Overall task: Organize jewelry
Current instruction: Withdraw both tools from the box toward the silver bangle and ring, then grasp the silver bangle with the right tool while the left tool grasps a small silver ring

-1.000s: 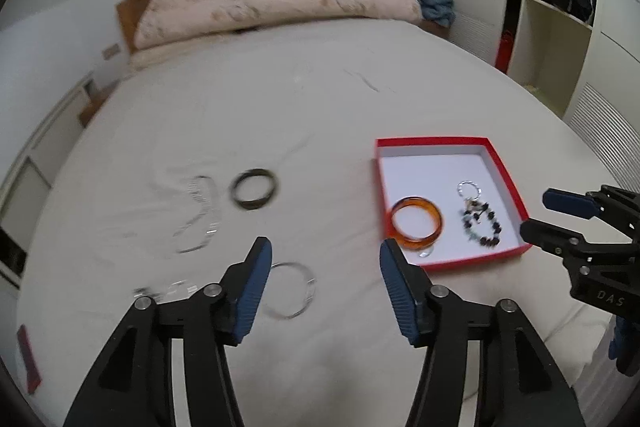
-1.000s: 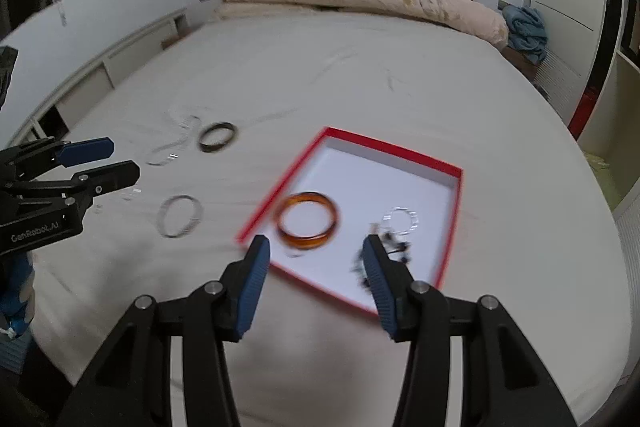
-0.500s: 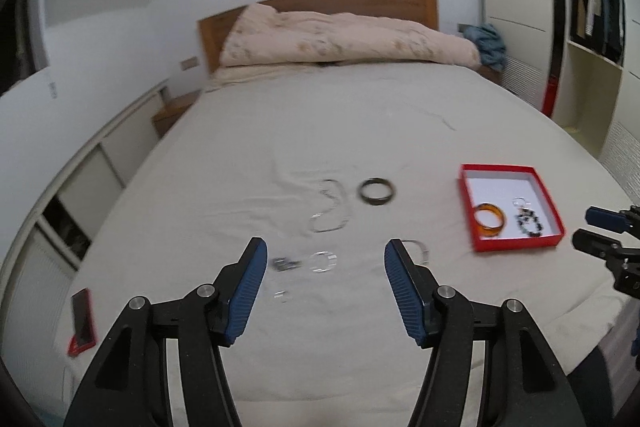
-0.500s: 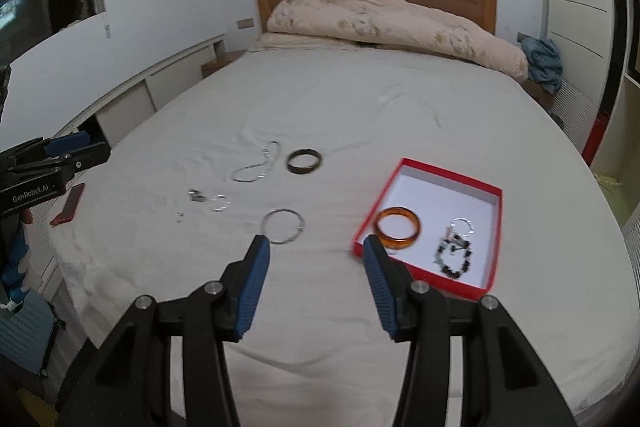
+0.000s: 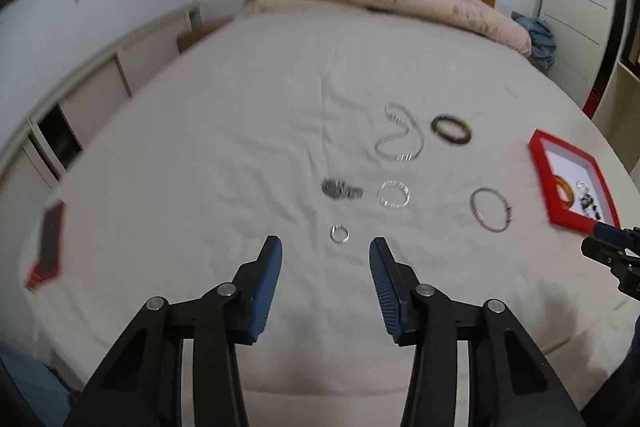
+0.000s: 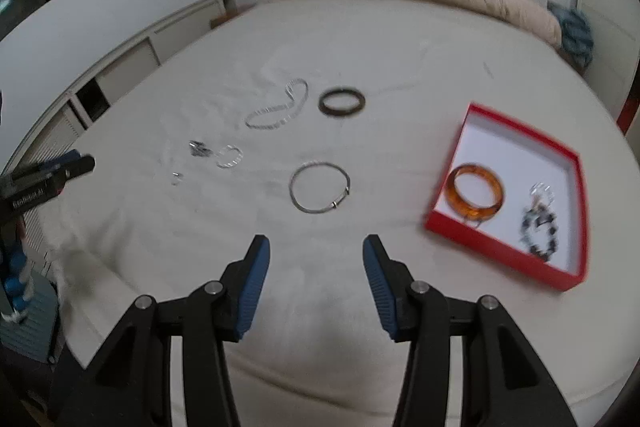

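Both tools nearer now, silver bangle (image 6: 320, 188) round, thin, clasped.

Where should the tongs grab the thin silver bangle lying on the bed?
Probably on its plain wire rim, on the near side away from the clasp. The silver bangle lies flat on the bed, so come straight down from above with one finger inside the ring and one outside. The open right tongs sit closest, just in front of it.

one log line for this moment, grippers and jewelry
left gripper: open, empty, over small ring | right gripper: open, empty, near silver bangle | red box: amber bangle, bead bracelet
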The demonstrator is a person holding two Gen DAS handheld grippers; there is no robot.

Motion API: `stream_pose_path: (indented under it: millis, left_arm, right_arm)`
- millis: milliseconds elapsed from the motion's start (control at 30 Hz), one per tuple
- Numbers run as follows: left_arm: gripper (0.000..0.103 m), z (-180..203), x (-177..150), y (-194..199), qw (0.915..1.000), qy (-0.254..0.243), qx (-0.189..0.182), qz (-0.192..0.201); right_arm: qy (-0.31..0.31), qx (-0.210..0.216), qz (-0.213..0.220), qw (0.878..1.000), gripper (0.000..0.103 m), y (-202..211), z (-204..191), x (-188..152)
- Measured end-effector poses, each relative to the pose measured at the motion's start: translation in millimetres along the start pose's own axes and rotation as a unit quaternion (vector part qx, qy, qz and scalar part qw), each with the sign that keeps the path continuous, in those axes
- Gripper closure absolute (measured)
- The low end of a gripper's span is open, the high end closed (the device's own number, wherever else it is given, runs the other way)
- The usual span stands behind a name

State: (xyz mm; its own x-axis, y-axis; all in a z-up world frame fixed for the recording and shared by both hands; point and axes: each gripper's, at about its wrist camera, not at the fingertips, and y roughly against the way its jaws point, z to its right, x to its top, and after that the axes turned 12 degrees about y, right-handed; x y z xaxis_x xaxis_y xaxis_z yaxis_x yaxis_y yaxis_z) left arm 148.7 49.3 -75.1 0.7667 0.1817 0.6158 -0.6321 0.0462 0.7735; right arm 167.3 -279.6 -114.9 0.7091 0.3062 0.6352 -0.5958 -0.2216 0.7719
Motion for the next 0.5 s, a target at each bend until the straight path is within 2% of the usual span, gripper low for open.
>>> stream_pose_path:
  millis: [233, 300, 500]
  left_arm:
    - [0.059, -6, 0, -72, 0.9989, 0.022, 0.000, -0.042]
    - [0.059, -8, -1, -84, 0.9986, 0.024, 0.000, -0.047]
    - [0.064, -10, 0, -107, 0.9979, 0.024, -0.001, -0.061]
  right_arm:
    - [-0.044, 0.002, -0.027, 0.999, 0.058, -65, 18, 15]
    - [-0.055, 0.005, -0.033, 0.998, 0.063, -81, 23, 20]
    - [-0.078, 0.004, -0.066, 0.995, 0.069, -124, 28, 23]
